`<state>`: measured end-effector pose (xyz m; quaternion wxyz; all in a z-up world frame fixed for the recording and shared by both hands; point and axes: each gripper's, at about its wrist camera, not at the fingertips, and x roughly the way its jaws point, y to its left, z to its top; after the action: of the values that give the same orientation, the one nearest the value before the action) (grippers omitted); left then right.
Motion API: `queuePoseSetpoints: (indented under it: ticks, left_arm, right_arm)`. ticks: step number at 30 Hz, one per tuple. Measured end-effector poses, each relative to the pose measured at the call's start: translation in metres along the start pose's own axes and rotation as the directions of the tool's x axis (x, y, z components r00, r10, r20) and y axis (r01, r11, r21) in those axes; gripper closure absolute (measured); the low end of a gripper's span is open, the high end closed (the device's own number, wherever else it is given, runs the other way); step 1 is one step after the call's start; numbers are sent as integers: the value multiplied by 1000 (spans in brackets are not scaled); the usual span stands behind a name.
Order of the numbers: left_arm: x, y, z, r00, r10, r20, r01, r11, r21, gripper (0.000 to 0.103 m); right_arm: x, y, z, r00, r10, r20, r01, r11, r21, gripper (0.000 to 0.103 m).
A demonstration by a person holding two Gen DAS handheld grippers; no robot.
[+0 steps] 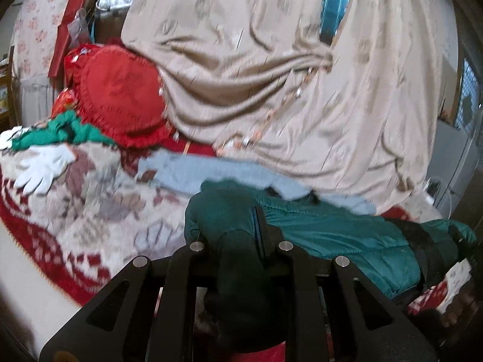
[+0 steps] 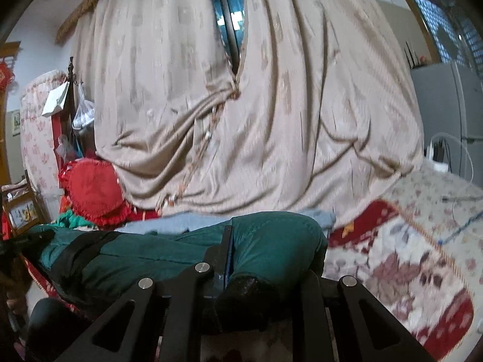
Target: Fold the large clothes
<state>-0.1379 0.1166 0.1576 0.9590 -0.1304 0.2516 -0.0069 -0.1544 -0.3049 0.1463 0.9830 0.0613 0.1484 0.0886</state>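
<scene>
A dark green puffy jacket (image 1: 332, 235) with a black band lies stretched across the patterned bed cover. My left gripper (image 1: 241, 241) is shut on its left end, cloth bunched between the jaws. In the right wrist view the same jacket (image 2: 151, 250) runs leftward, and my right gripper (image 2: 241, 259) is shut on its right end. A pale blue garment (image 1: 211, 175) lies behind the jacket, and it also shows in the right wrist view (image 2: 169, 226).
A beige curtain (image 1: 256, 75) hangs down onto the bed behind. A red round cushion (image 1: 120, 90), a green garment (image 1: 60, 132) and a white glove (image 1: 45, 166) lie at the left. The red and cream bed cover (image 2: 407, 256) extends right. A grey appliance (image 2: 446, 105) stands at the far right.
</scene>
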Motion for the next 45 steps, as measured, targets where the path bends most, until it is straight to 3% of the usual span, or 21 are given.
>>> queuePoseSetpoints:
  ticks: [4,8,13,18,20,24,31,35,38,42,43,44,45]
  left_arm:
    - [33,-7,34,1000,-16,14,16,1000,21,88]
    - [84,-10,54,1000,7,0,-7,1000,24,88]
    - [175,3,57,991,83,-104,-85,996,-15,88]
    - [242,20,43,969,125,-214,-141,988,-63,88]
    - [261,21,39,962,139,-233,-157,986,-59,87]
    - [299,18,27,944,159,-289,-176,984,-33,84]
    - [330,24,2,928,147,-343,-162,987,-16,84]
    - [325,25,3,934,134,-332,-159,986,-50,82]
    - [324,28,10,926,110,-361,-149,985,-84,79]
    - [315,40,26,933,-20,-360,-58,977,-205,60]
    - [312,42,29,936,-57,-347,-28,972,-235,52]
    - [307,45,34,941,-98,-323,9,964,-266,48]
    - [303,46,39,947,-118,-300,32,960,-277,46]
  right_arm:
    - [42,-8,20,1000,1,-24,0,999,35,89]
    - [111,-13,39,996,-7,-90,11,999,45,89]
    - [197,-19,38,980,-22,-196,32,998,50,89]
    - [268,-30,11,946,-67,-318,82,996,36,89]
    - [290,-41,-4,921,-70,-384,107,991,76,89]
    - [322,-49,-29,868,-104,-485,146,988,50,89]
    - [352,-56,-55,814,-85,-575,143,988,57,85]
    - [350,-58,-54,809,-72,-583,142,987,74,82]
    - [342,-68,-44,808,-24,-589,150,975,166,78]
    - [326,-90,-34,840,112,-531,147,894,422,67]
    - [323,-94,-33,846,144,-513,138,871,472,59]
    - [320,-97,-31,854,171,-491,127,847,516,43]
    - [315,-98,-29,866,181,-466,118,832,542,35]
